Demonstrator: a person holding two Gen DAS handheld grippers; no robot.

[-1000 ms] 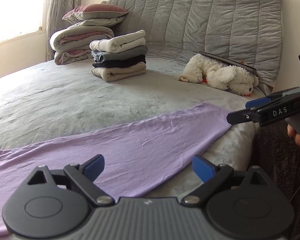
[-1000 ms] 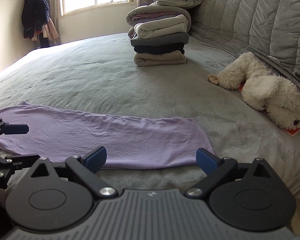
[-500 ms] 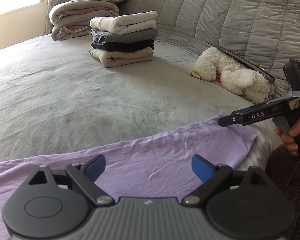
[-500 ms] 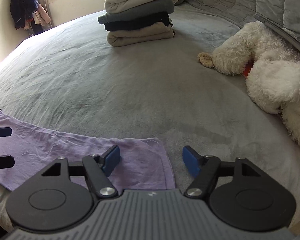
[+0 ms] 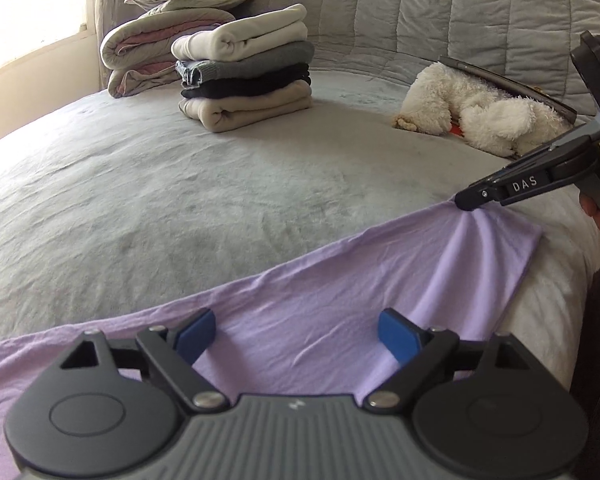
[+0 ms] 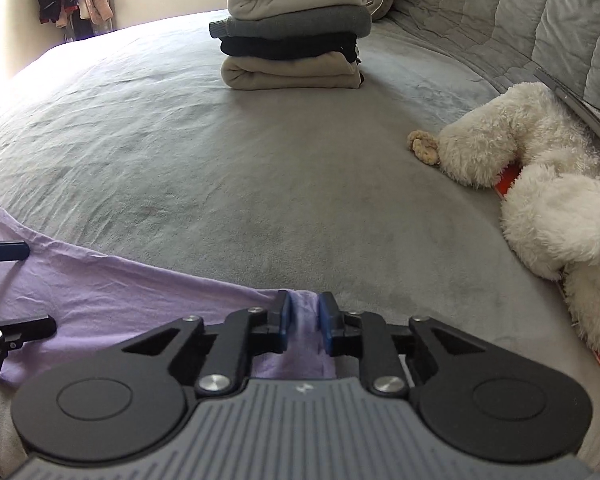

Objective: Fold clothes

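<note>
The purple garment [image 5: 340, 304] lies flat along the near edge of the bed [image 5: 220, 184]. The step in hand is gripping it for a fold. The right tool [image 6: 303, 312] has just been closing and pinches a bunch of the cloth's far edge near its end. The left tool [image 5: 296, 334] hangs released over the cloth, pads apart. Next, it likely must drop and clench before both lift together.
</note>
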